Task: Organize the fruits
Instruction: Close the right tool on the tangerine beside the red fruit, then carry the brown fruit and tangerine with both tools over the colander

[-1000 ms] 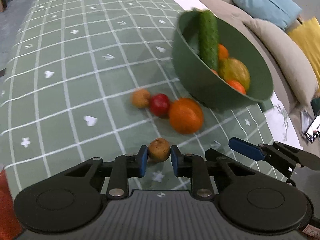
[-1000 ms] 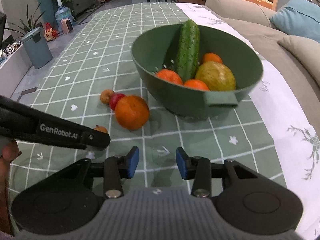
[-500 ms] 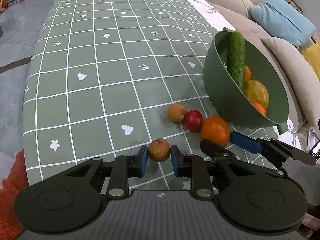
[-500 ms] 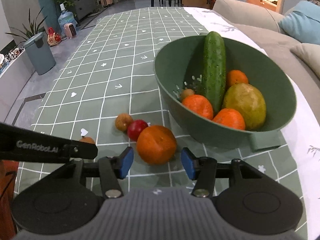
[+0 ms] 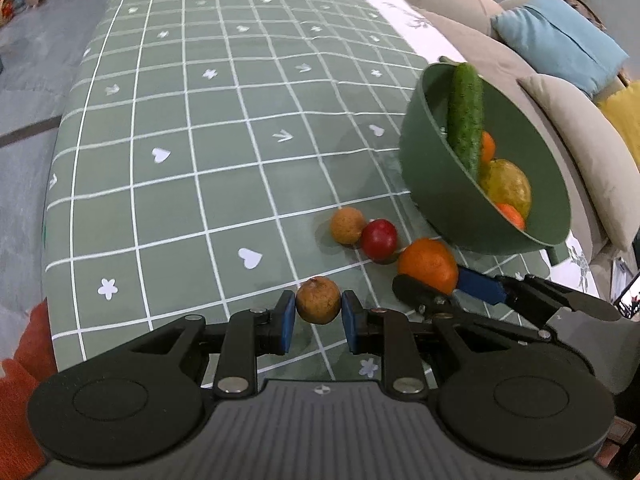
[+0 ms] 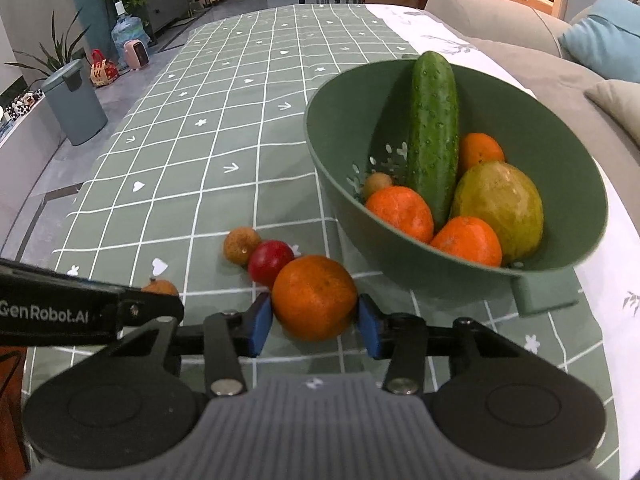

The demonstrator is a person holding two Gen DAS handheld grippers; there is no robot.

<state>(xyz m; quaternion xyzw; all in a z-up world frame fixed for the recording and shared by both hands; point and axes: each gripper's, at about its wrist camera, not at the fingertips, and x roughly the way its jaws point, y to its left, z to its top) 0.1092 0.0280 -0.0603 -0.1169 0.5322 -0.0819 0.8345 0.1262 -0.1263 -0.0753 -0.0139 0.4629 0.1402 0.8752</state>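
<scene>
The orange (image 6: 315, 298) lay on the green checked tablecloth (image 6: 200, 152) between the right gripper's (image 6: 316, 322) blue pads, which had just been closing onto it. Just beyond sat a red fruit (image 6: 270, 262) and a brown one (image 6: 241, 245); farther right, the green bowl (image 6: 560, 264). The left gripper (image 5: 318, 322) pinched a small brown fruit (image 5: 318, 300).

My left gripper (image 5: 318, 316) points steeply down at the worktop, jaws clamped on a small brown fruit (image 5: 318, 300), blue pads pressing both sides. My right gripper (image 6: 315, 322) sits just to its right, also angled down; its jaws have just been closing, an orange (image 6: 314, 297) between them, pads touching its sides.
</scene>
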